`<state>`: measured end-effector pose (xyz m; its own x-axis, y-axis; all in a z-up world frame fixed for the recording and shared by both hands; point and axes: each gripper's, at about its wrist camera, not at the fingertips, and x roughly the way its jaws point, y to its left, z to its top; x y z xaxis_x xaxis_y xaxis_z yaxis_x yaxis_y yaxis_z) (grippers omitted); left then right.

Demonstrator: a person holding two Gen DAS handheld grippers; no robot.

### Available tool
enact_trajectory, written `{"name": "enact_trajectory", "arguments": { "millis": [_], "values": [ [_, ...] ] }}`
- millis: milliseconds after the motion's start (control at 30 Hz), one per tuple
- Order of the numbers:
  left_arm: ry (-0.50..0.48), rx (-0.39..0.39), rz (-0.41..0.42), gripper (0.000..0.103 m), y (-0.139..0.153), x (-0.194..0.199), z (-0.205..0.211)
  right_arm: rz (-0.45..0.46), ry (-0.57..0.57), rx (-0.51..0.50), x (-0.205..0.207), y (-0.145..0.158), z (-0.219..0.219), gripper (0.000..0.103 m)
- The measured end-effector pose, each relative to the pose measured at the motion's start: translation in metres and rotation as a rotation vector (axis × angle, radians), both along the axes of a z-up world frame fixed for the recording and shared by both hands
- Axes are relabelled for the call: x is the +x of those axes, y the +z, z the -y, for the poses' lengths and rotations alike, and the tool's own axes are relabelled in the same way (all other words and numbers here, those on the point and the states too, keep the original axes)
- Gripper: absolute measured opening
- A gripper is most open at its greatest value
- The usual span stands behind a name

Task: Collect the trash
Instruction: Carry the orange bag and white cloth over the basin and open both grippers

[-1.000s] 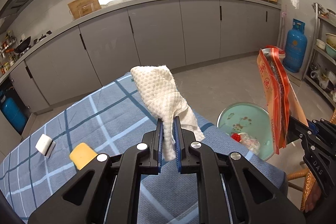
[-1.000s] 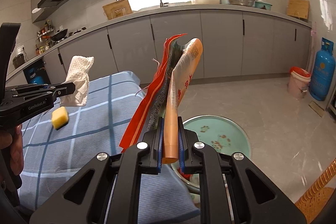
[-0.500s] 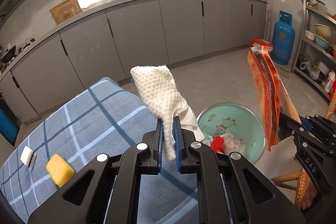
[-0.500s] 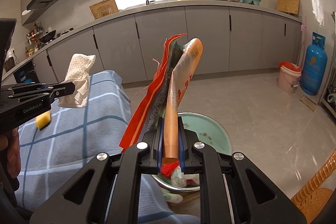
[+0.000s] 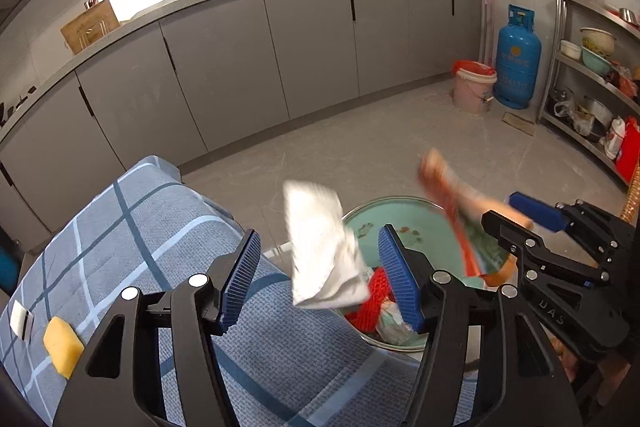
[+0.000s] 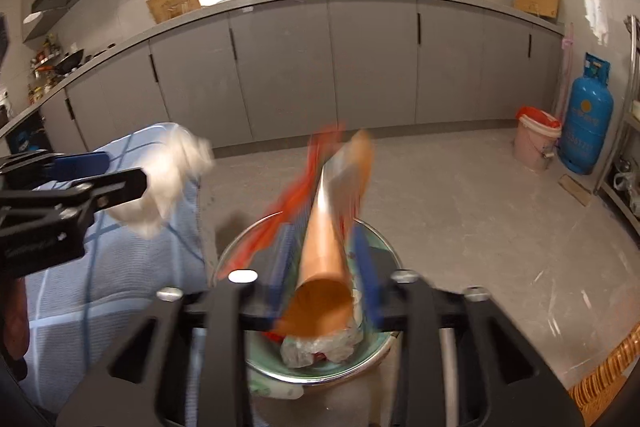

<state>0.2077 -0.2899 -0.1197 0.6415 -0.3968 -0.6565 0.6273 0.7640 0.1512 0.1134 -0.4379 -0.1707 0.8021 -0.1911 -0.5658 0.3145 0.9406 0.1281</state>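
Hanging wide apart, the left gripper (image 5: 320, 275) fingers touch nothing; the white cloth (image 5: 322, 251) is loose between them, long side up and down, over the green bowl (image 5: 404, 215). Just beside it, the right gripper (image 6: 324, 267) is open too, its blurry orange bag (image 6: 332, 235) pointing away, over the bowl.

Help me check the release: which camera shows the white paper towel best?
The left wrist view: the white paper towel hangs free between the open left gripper fingers, above the basin. The right wrist view shows it blurred, partly hidden.
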Motion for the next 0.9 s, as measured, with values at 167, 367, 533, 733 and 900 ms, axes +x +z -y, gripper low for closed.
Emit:
{"name": "enact_trajectory", "arguments": {
  "millis": [167, 367, 533, 733, 900],
  "values": [
    [0.018, 0.025, -0.015, 0.065, -0.011, 0.006, -0.006, -0.017, -0.042, 0.034, -0.004, -0.015, 0.01, 0.051],
    [0.047, 0.025, -0.02, 0.075, -0.014, 0.01, -0.016, -0.015, -0.053, 0.046, -0.008, -0.017, 0.009, 0.06],
    [0.062, 0.021, -0.012, 0.076, -0.01, 0.008, -0.024, -0.013, -0.039, 0.047, -0.008, -0.013, 0.001, 0.063],
    [0.093, 0.015, -0.013, 0.08, -0.006, 0.007, -0.039, -0.002, -0.012, 0.036, -0.003, -0.003, -0.016, 0.069],
    [0.116, 0.005, -0.013, 0.08, -0.002, 0.008, -0.054, -0.001, 0.022, 0.034, 0.003, 0.002, -0.033, 0.071]
  ]
}}
